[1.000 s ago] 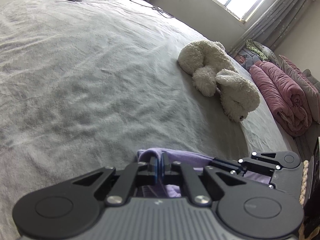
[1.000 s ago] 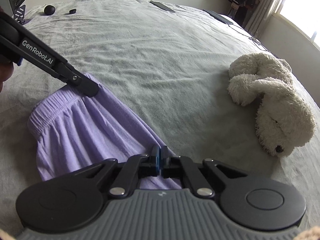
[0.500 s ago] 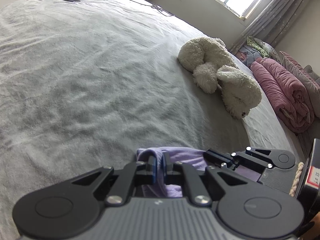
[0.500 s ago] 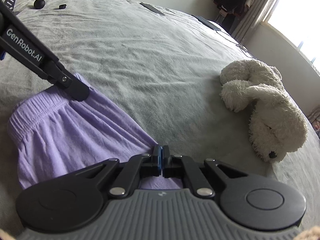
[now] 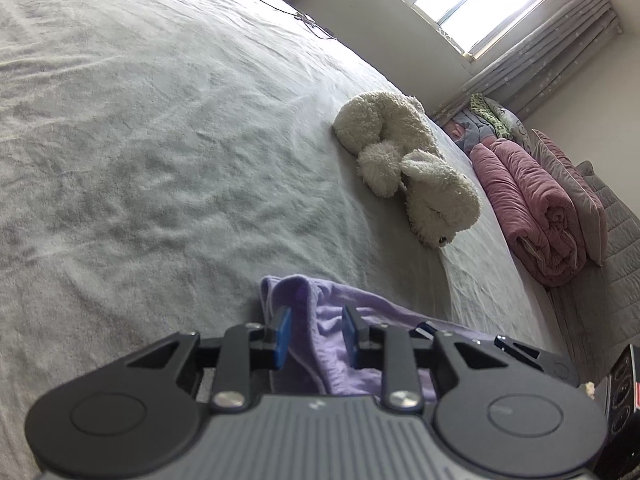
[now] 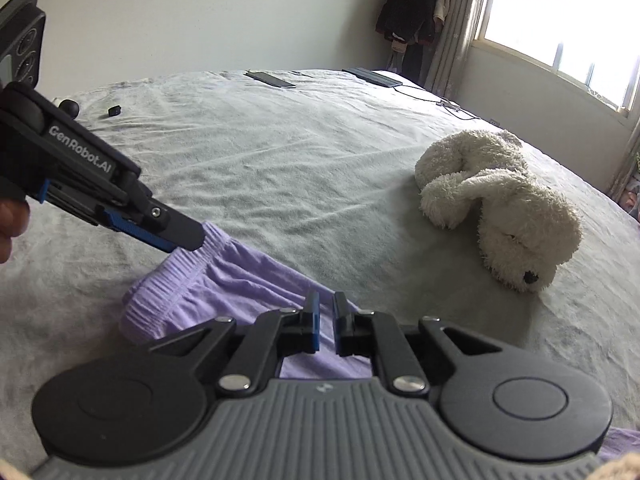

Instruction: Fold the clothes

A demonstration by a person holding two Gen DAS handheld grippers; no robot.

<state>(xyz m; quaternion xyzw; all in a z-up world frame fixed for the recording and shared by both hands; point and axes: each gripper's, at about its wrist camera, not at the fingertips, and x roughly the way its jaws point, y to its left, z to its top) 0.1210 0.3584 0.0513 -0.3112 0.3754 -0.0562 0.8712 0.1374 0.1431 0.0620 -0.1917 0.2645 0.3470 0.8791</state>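
Lilac shorts (image 6: 224,280) lying on grey bed (image 6: 304,168), both grippers parted.

Elastic waistband bunched and ridged, fabric creased, near the bed's front edge. Left gripper (image 5: 316,330) jaws apart, a raised fold of cloth between them; right gripper (image 6: 325,322) slightly parted over the hem. White plush dog (image 6: 504,204) lies well apart toward the window side.

"GenRobot.AI" on left gripper (image 6: 188,236)
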